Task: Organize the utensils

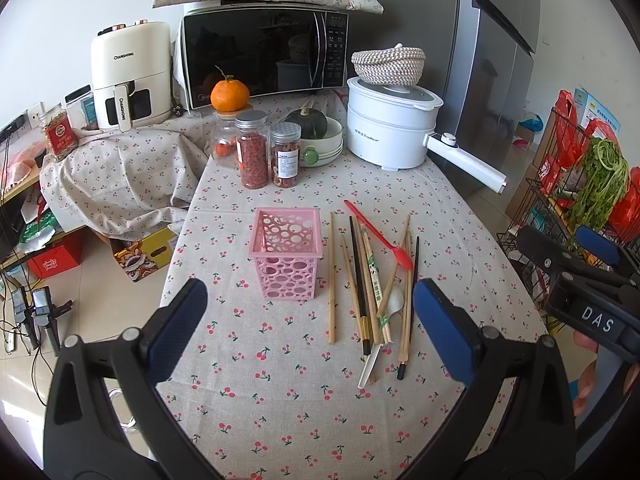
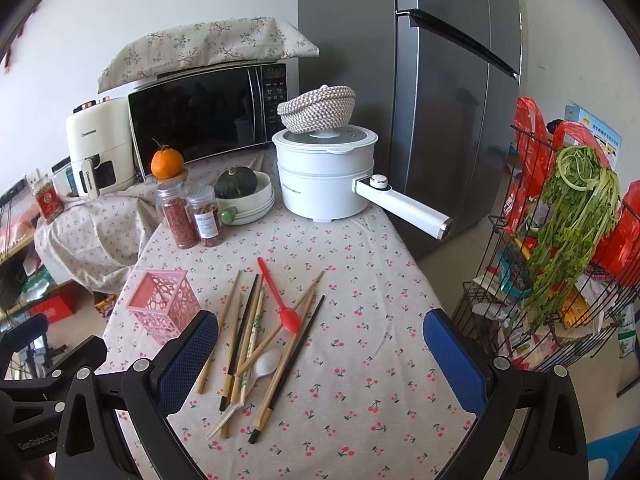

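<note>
Both grippers hover wide apart, empty, over the cherry-print table.

The left gripper (image 1: 310,316) faces the pink basket (image 1: 287,252); the right gripper (image 2: 320,344) hangs above scattered chopsticks (image 2: 248,336), a red spoon (image 2: 280,300), and probably a white spoon (image 2: 266,362).

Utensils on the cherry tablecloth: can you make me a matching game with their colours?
Things:
1. plastic spoon lying across the chopsticks
2. plastic holder with round holes
3. plastic spoon under the chopstick pile
4. round squash in the bowl

Colours:
A. white
B. dark green
C. red
D. pink

Pairs: 1-C, 2-D, 3-A, 4-B
</note>
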